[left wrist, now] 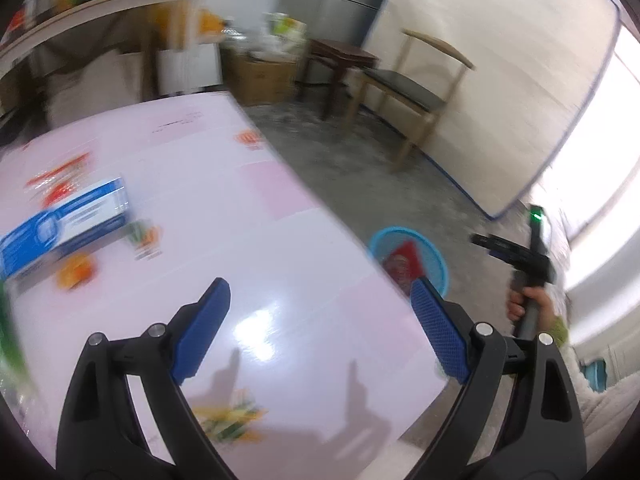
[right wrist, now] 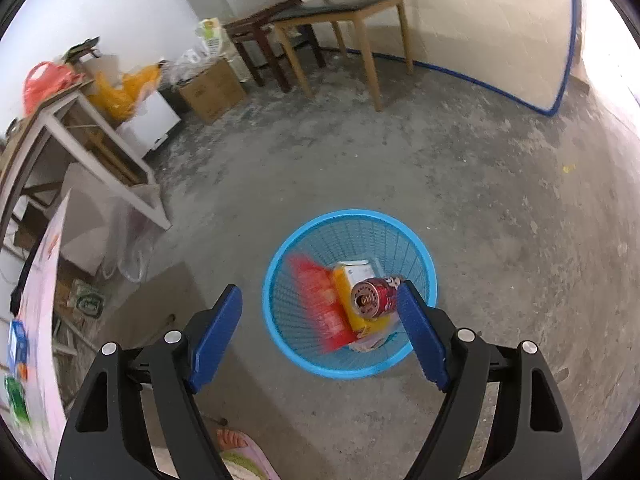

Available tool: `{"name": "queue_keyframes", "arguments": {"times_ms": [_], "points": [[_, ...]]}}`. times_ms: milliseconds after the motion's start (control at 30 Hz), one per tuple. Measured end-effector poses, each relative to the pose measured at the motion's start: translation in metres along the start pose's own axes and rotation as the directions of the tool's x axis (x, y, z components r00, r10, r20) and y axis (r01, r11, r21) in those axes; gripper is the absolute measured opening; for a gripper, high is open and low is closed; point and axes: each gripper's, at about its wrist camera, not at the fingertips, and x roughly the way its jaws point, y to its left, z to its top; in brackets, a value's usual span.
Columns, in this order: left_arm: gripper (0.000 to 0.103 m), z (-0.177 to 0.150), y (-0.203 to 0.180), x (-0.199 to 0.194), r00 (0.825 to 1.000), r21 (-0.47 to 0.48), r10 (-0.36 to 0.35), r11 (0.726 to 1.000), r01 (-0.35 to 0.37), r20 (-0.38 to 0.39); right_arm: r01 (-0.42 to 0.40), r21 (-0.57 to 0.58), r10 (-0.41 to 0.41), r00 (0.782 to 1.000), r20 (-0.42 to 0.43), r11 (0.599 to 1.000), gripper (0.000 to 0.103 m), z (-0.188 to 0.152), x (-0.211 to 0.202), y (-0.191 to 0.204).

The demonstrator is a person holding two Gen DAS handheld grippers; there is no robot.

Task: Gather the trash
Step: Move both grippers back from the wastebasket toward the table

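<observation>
A blue mesh bin (right wrist: 280, 276) stands on the concrete floor and holds a red can (right wrist: 372, 298), an orange-and-white carton (right wrist: 352, 276) and a blurred red wrapper (right wrist: 316, 300). My right gripper (right wrist: 320, 320) is open and empty above the bin. The bin (left wrist: 436, 258) also shows in the left wrist view, past the table edge. My left gripper (left wrist: 320, 312) is open and empty over the pink table (left wrist: 240, 208). On the table lie a blue-and-white box (left wrist: 64, 228), red wrappers (left wrist: 60, 178), an orange wrapper (left wrist: 76, 270), a small green-and-orange packet (left wrist: 144, 238) and a yellow-green wrapper (left wrist: 232, 420).
A wooden chair (right wrist: 352, 12) and a dark stool (right wrist: 264, 40) stand by the far wall. A cardboard box (right wrist: 212, 88), bags and a white-framed table (right wrist: 80, 140) line the left side. The person's hand holds the right gripper's handle (left wrist: 528, 280). The table edge (right wrist: 40, 320) is at left.
</observation>
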Motion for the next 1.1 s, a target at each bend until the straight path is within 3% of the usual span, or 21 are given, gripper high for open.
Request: {"name": "queue_keyframes", "arguments": {"times_ms": [200,333,533,667,733,767,800,933,1000,1100], "points": [[0.088,-0.027,0.059,-0.057,0.993,-0.105,0.088,0.991,-0.081,0.072,-0.048,-0.046,0.049,0.998,0.031,0.998,0.077,-0.021,-0.044,0.027],[0.088,-0.046,0.087,-0.095,0.983,-0.141,0.121,0.985,-0.102,0.135,-0.121,-0.115,0.129,0.989,0.069,0.986,0.077,-0.027,-0.082,0.064],[0.088,-0.079,0.119,-0.132,0.965,-0.202,0.184,0.969,-0.145,0.186,-0.316,-0.268,0.336,0.941,0.031,0.91,0.081,-0.033,-0.119,0.154],[0.088,-0.103,0.137,-0.148,0.95,-0.257,0.237,0.949,-0.182,0.205,-0.495,-0.33,0.483,0.867,-0.124,0.804,0.082,-0.051,-0.121,0.23],[0.088,-0.117,0.149,-0.153,0.941,-0.29,0.276,0.933,-0.214,0.194,-0.605,-0.346,0.553,0.796,-0.247,0.717,0.082,-0.07,-0.118,0.282],[0.088,-0.124,0.157,-0.155,0.936,-0.309,0.3,0.922,-0.235,0.183,-0.634,-0.347,0.566,0.773,-0.287,0.691,0.082,-0.077,-0.117,0.297],[0.088,-0.13,0.162,-0.157,0.933,-0.321,0.314,0.914,-0.248,0.174,-0.689,-0.34,0.586,0.724,-0.365,0.64,0.082,-0.09,-0.113,0.328],[0.088,-0.154,0.184,-0.16,0.923,-0.38,0.35,0.885,-0.27,0.16,-0.792,-0.298,0.562,0.594,-0.576,0.533,0.082,-0.136,-0.1,0.417],[0.088,-0.164,0.194,-0.16,0.922,-0.416,0.354,0.871,-0.263,0.157,-0.816,-0.275,0.51,0.543,-0.667,0.509,0.082,-0.164,-0.091,0.465],[0.088,-0.175,0.204,-0.16,0.924,-0.449,0.347,0.859,-0.245,0.16,-0.819,-0.279,0.445,0.52,-0.729,0.501,0.082,-0.195,-0.077,0.521]]}}
